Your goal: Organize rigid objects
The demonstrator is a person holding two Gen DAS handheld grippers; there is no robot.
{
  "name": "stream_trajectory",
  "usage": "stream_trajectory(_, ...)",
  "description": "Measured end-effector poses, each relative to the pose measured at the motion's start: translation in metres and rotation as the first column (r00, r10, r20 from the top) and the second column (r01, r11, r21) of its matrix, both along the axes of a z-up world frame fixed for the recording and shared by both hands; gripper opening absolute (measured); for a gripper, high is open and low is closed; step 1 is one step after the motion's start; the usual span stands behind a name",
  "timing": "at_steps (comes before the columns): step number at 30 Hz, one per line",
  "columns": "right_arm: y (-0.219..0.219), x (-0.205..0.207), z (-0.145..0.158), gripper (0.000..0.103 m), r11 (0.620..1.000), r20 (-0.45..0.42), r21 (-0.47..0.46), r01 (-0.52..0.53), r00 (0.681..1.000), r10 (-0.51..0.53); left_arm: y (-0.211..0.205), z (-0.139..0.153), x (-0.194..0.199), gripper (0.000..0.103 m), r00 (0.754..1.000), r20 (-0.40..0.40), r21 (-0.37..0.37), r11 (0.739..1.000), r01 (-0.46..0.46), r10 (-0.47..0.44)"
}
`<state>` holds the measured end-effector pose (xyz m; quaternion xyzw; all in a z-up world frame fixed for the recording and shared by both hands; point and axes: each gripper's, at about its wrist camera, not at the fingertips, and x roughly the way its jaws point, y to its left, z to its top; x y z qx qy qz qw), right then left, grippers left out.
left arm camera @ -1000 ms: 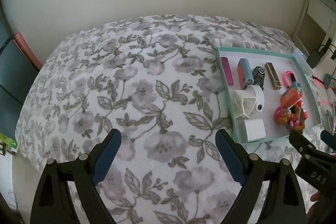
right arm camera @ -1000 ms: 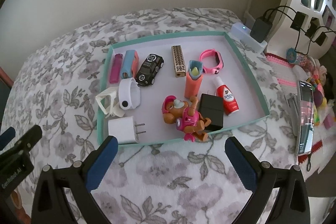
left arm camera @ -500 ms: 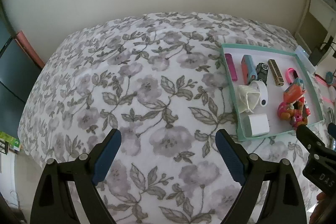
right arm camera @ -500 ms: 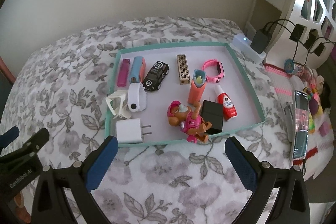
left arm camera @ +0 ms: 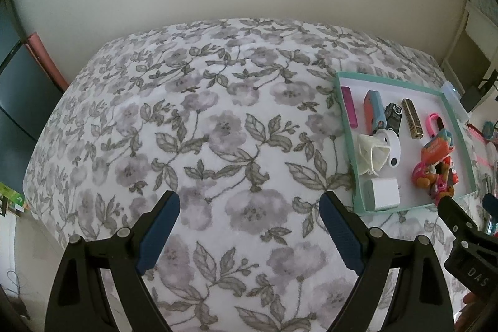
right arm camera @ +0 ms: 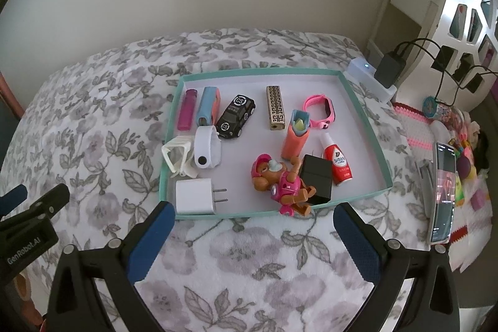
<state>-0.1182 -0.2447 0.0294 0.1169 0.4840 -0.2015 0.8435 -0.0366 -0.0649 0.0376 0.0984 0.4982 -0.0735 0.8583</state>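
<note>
**Both grippers empty over the bed, tray crowded: risks ahead**

Left gripper: jaws wide, nothing between them, over bare floral bed, well left of the tray. Risk: if it goes for the tray from here it crosses toward the right gripper, whose tip shows just beside the tray's near corner in the left view; the two could clash.

Right gripper: jaws wide, empty, hanging just in front of the tray's near rim. All task things lie inside the tray on the bed.

Left to right in the tray:
- Lighter and blue case lie side by side, nearly touching; a wide grab could take both.
- White frame leans against the white band at the left wall; lifting one probably drags the other.
- Charger sits tight in the near-left corner, prongs out; little room for a finger at the wall.
- Car may roll when nudged.
- Gold bar is apart, easy.
- Dog toy overlaps the black box and its leg rests on the near rim; odd shape, may slip or twist.
- Orange holder, glue bottle, pink watch crowd together.

The soft bed means pressing down could tilt the tray and slide things.
</note>
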Motion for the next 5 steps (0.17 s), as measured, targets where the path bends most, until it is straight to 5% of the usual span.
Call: stream_trajectory(5,-0.0013,0.0004,-0.0013,0.103,1.0,-0.004,0.001,-0.006,1.0,0.006,0.001,0.0027,-0.0002,0.091,1.0,0.009,-0.025,1.0,-0.007,0.007)
